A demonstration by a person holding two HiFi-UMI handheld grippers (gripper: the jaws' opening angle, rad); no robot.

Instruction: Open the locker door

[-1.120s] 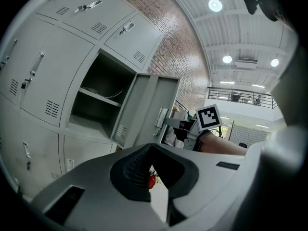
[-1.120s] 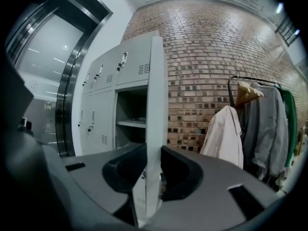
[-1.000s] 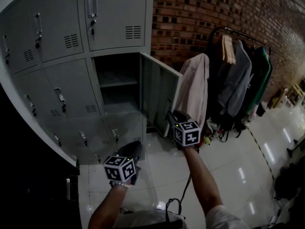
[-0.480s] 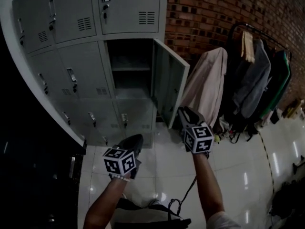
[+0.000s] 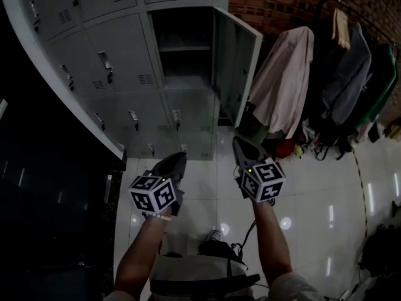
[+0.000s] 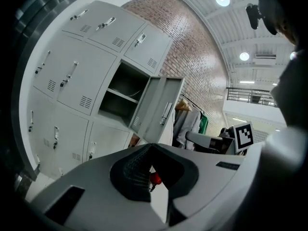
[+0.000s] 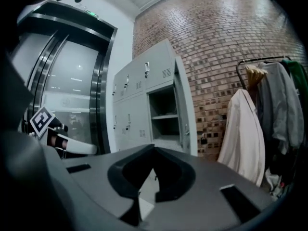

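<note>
Judging from how things stand, the job looks done. The locker door [image 5: 240, 64] hangs wide open at the right-hand end of the locker bank [image 5: 119, 68], turned out on its hinge edge so that I see its inner face. The compartment [image 5: 185, 74] behind it is bare to view, with one shelf [image 5: 182, 47] across its upper part. I can make out nothing stored inside, though the light is poor. Every other door in the locker bank looks shut.

My left claw [image 5: 178, 157] is out in front of the locker bank, low over the tiled floor [image 5: 207, 199] and well apart from any handle. Its jaws are together with nothing held. My right claw [image 5: 239, 142] is beside it, nearer the open door but not touching it. Its jaws are also pressed together and empty.

To the right of the locker bank, a beige coat [image 5: 285, 80] hangs against the brick wall [image 5: 282, 2] with darker garments beyond it, and the door's free edge is near that coat.

I'd say nothing is left to do except perhaps draw both claws away. If the door were wanted flatter against the wall, the coat might get in its way.
</note>
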